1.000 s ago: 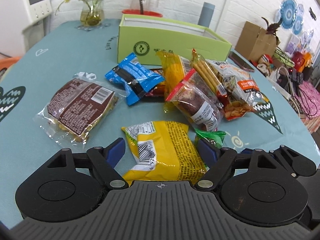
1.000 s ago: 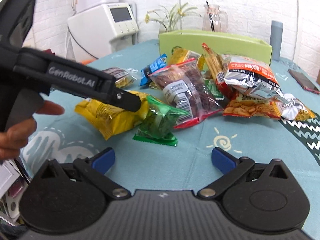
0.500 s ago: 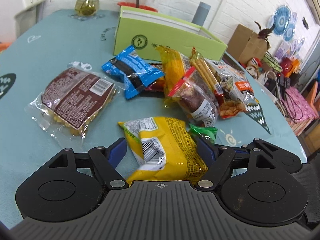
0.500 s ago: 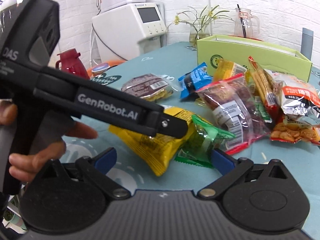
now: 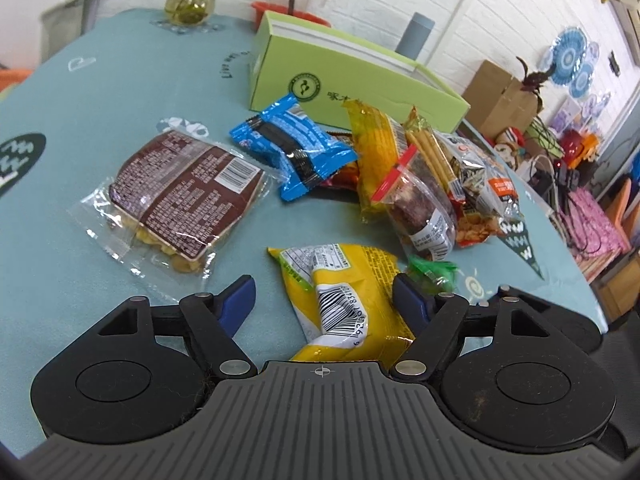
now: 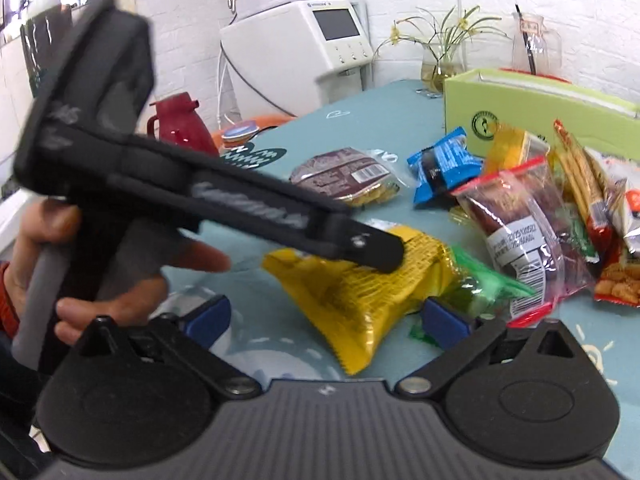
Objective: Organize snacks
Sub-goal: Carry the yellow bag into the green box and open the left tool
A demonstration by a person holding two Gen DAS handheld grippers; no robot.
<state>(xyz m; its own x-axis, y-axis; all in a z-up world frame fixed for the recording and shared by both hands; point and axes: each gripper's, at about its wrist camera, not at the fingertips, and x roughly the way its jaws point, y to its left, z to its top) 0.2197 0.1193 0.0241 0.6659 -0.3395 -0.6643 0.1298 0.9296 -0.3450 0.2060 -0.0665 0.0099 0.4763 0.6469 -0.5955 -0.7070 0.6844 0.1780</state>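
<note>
A yellow snack bag (image 5: 344, 292) lies on the teal table between the open fingers of my left gripper (image 5: 324, 300); its near end is lifted and crumpled by the palm. The same bag (image 6: 360, 296) lies between the open fingers of my right gripper (image 6: 324, 320), with the left gripper's body (image 6: 200, 196) above it. A small green packet (image 5: 430, 272) touches the bag's right side. A brown-label cookie pack (image 5: 180, 196), a blue packet (image 5: 292, 148) and a pile of bags (image 5: 424, 184) lie beyond. An open green box (image 5: 352, 80) stands behind.
A vase of flowers (image 5: 188, 4) and a grey cylinder (image 5: 416, 36) stand at the table's far edge. A white machine (image 6: 312, 44) and a red jug (image 6: 180, 124) are off the table's left side. Cardboard box and clutter (image 5: 520, 120) sit beyond the right edge.
My left gripper has come down over the yellow bag, whose near end has risen and crumpled. My right gripper has swung left and closer, bringing the yellow bag between its fingers.
</note>
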